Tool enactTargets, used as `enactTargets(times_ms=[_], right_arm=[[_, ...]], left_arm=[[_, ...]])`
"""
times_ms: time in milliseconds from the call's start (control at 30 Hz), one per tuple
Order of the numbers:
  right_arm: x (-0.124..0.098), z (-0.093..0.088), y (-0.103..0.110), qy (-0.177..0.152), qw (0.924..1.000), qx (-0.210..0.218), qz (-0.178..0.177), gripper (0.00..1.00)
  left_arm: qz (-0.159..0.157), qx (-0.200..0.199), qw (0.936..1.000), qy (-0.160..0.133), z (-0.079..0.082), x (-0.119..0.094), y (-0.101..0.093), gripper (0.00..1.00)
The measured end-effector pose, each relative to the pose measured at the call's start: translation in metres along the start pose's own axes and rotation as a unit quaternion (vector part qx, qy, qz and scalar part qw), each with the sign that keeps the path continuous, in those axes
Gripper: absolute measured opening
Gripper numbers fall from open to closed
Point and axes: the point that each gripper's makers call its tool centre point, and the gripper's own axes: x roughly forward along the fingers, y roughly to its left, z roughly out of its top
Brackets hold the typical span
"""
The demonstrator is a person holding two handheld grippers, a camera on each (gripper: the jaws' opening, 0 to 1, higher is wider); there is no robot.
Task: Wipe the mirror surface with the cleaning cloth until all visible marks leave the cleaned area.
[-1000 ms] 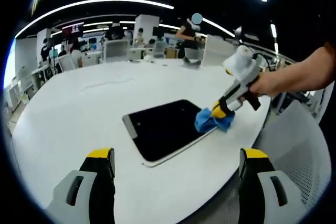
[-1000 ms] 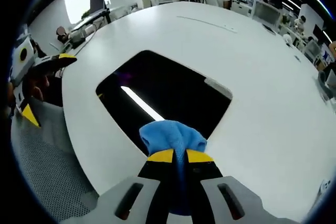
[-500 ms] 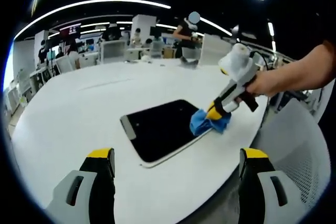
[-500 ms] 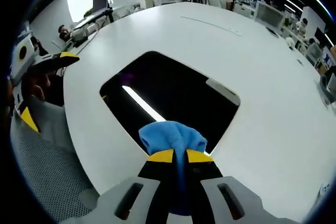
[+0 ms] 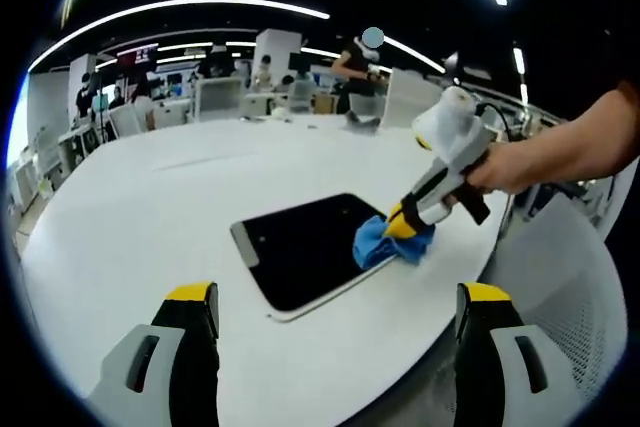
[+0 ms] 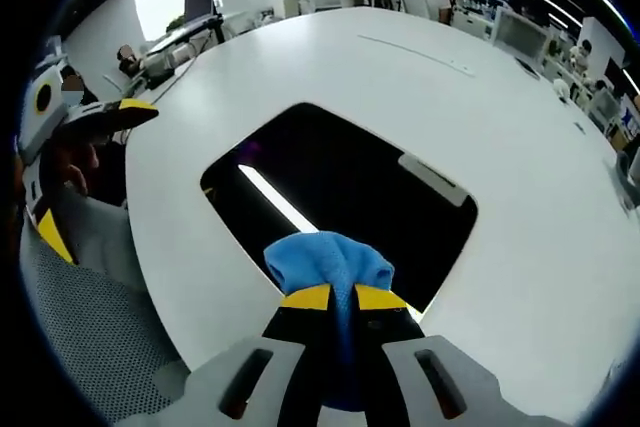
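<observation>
My right tool is clamped on the blue cloth, pressing it flat against the mirror's nearest edge to scrub; my left tool hangs apart, clear of the counter.

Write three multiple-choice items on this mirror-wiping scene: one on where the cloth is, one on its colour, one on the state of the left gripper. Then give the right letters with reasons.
1. Where does the cleaning cloth lie?
A. on the mirror's edge nearest the right gripper
B. on the mesh chair
C. at the table's far end

2. What colour is the cloth?
A. white
B. blue
C. yellow

3. How does the left gripper stand?
A. shut on the cloth
B. shut on the mirror
C. open, holding nothing

Answers:
1 A: the right gripper presses the cloth onto the near edge of the mirror on the white table.
2 B: the bunched cloth is bright blue in both views.
3 C: its jaws stand wide apart above the table with nothing between them.
</observation>
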Motion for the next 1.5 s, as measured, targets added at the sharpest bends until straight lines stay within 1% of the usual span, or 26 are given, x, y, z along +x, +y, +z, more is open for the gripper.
enactTargets(times_ms=[467, 900, 1200, 1500], right_arm=[[0.009, 0.013, 0.014, -0.001, 0.9998, -0.013, 0.014, 0.02], [0.019, 0.028, 0.035, -0.004, 0.9992, -0.026, 0.029, 0.02], [0.025, 0.038, 0.046, -0.002, 0.9985, -0.039, 0.039, 0.02], [0.03, 0.046, 0.056, 0.001, 0.9975, -0.052, 0.048, 0.02]], left_arm=[[0.0, 0.002, 1.0, 0.0, 0.0, 0.0, 0.0, 0.99], [0.0, 0.002, 1.0, 0.0, 0.0, 0.0, 0.001, 0.99], [0.002, -0.003, 1.0, -0.006, 0.002, -0.001, 0.001, 0.99], [0.003, -0.001, 1.0, -0.006, 0.002, -0.002, 0.002, 0.99]])
